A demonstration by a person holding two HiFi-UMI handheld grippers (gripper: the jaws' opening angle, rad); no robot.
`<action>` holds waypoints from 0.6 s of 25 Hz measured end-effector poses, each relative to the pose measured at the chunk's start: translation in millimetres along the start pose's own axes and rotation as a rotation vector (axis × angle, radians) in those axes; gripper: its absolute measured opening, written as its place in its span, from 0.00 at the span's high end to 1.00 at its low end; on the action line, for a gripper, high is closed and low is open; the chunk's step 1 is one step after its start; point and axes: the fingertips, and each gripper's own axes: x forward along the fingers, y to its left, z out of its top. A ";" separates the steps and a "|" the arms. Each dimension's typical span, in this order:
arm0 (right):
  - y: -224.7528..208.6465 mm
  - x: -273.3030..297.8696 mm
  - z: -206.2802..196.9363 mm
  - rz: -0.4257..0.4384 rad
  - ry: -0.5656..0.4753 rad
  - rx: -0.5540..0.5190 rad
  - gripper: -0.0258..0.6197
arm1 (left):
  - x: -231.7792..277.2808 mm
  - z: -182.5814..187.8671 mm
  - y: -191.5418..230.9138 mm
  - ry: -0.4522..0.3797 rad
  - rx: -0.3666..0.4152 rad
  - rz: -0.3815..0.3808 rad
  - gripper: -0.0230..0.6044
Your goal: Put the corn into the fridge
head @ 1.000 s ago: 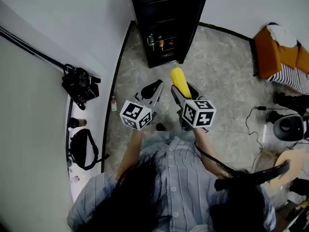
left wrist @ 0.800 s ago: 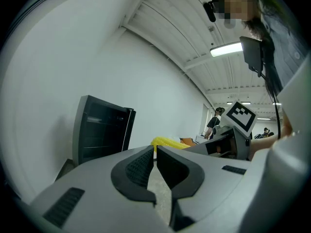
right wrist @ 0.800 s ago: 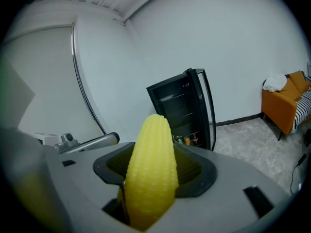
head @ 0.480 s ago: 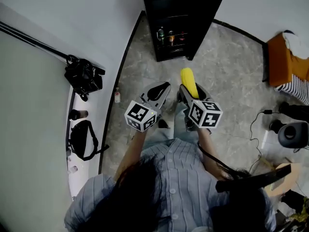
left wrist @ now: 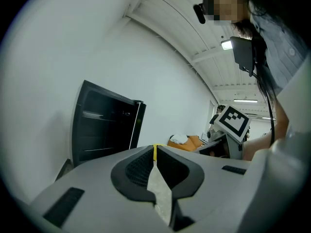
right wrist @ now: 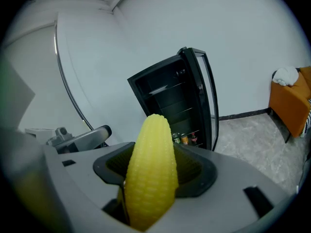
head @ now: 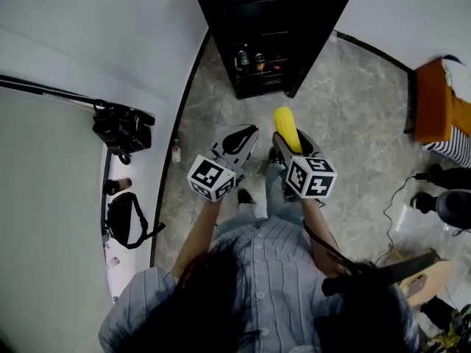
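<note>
A yellow corn cob (head: 285,128) (right wrist: 151,166) stands clamped between the jaws of my right gripper (head: 288,140) (right wrist: 153,178), tip pointing forward toward the fridge. The black fridge (head: 268,28) (right wrist: 172,103) stands open ahead against the white wall, with dark shelves and a few small cans (head: 257,59) (right wrist: 187,138) at its bottom. My left gripper (head: 237,140) (left wrist: 155,166) is held beside the right one, jaws shut with nothing between them. The fridge (left wrist: 104,125) also shows in the left gripper view, off to the left.
A curved white wall edge (head: 176,123) runs along the left, with a camera (head: 121,129) and a black bag (head: 125,219) on a ledge. An orange seat (head: 438,101) and cables (head: 412,197) lie at the right. Grey stone floor (head: 346,116) lies before the fridge.
The fridge has come nearer in the head view as the person steps toward it. Both grippers keep their hold and spacing; the corn stays clamped.
</note>
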 end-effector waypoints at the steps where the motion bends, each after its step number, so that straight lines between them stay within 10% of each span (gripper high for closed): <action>1: -6.0 5.8 5.1 0.003 0.006 0.002 0.56 | 8.1 1.8 6.6 -0.001 -0.003 0.005 0.95; 15: -70.2 80.6 63.1 0.075 0.085 -0.017 0.56 | 95.3 19.4 66.1 0.014 -0.008 0.116 0.95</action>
